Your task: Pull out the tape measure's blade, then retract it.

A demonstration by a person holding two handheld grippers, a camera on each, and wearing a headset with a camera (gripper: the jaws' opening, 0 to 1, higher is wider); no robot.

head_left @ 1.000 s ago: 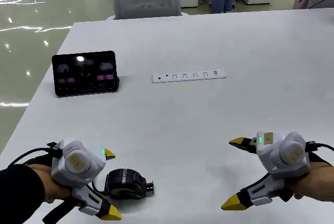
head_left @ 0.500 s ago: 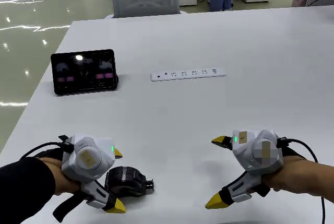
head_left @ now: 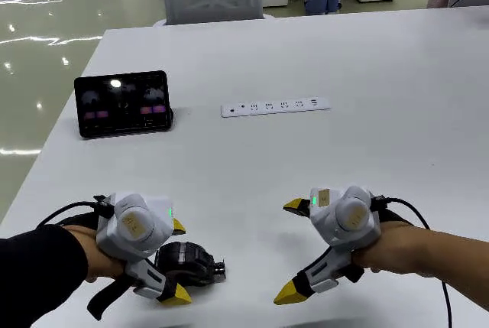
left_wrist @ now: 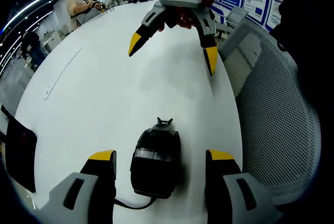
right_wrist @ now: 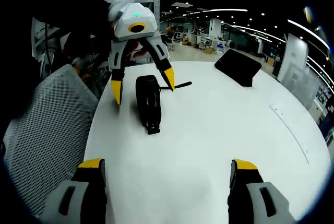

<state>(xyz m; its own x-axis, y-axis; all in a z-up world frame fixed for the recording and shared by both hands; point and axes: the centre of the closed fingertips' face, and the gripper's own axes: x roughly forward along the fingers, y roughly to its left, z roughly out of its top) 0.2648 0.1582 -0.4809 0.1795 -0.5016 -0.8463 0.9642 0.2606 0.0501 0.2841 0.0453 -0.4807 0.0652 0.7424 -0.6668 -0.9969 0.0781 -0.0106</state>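
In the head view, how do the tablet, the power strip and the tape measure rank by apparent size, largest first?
1. Tablet.
2. Power strip and tape measure: unsure. The strip is longer but thin; the tape measure is nearer the camera and partly hidden by the left gripper.

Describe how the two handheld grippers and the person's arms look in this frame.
Both the left gripper and right gripper have rounded white-grey bodies, a small green light, dark jaws with yellow tips, and a black cable trailing back. The left arm wears a black sleeve; the right forearm is bare.
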